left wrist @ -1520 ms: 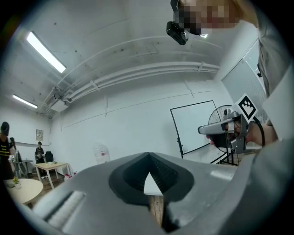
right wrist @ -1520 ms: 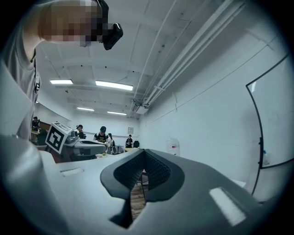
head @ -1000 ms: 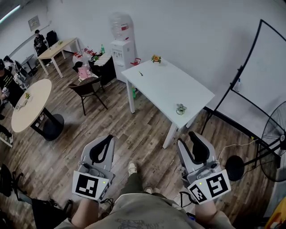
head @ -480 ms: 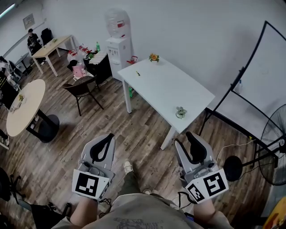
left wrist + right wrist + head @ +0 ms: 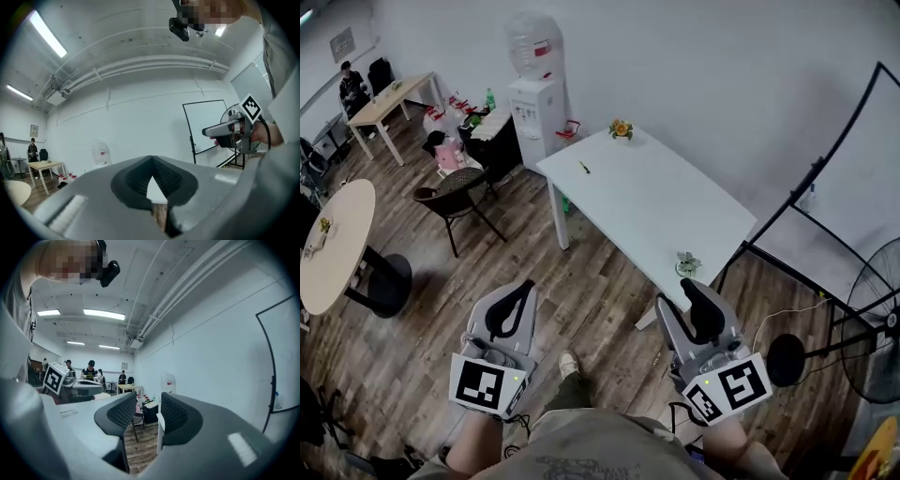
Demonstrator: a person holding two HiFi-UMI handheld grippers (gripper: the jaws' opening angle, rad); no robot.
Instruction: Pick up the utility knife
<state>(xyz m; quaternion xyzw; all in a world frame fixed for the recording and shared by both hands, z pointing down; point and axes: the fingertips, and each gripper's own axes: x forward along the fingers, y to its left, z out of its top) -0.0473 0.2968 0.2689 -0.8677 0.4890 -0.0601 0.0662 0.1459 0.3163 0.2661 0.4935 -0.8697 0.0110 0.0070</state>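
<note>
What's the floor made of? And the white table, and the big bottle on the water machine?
Floor: looks like wood planks, brown with grain lines, maybe laminate.
Table: smooth matte white top, probably painted or laminated board.
Bottle: see-through, likely plastic.

Brown wood-plank floor (image 5: 581, 291) right across the room. A long white table (image 5: 656, 202) stands angled out from the plain white wall (image 5: 703, 66), and there are 2 small potted plants on it: 1 (image 5: 622, 128) at the far end, 1 (image 5: 687, 264) at the near corner. Beside the far end, against the wall, stands a white water dispenser (image 5: 532, 108) with a clear bottle on top. Over on the left are a dark chair (image 5: 450, 192), a round pale table (image 5: 333, 253) on a black pedestal, and a light wooden table (image 5: 384, 98) in the far corner. On the right is a black-framed whiteboard (image 5: 853, 216), with a standing fan (image 5: 872, 295) near it. Overhead, a bright strip light (image 5: 47, 33) and long pipes (image 5: 154, 65) cross the white ceiling.
</note>
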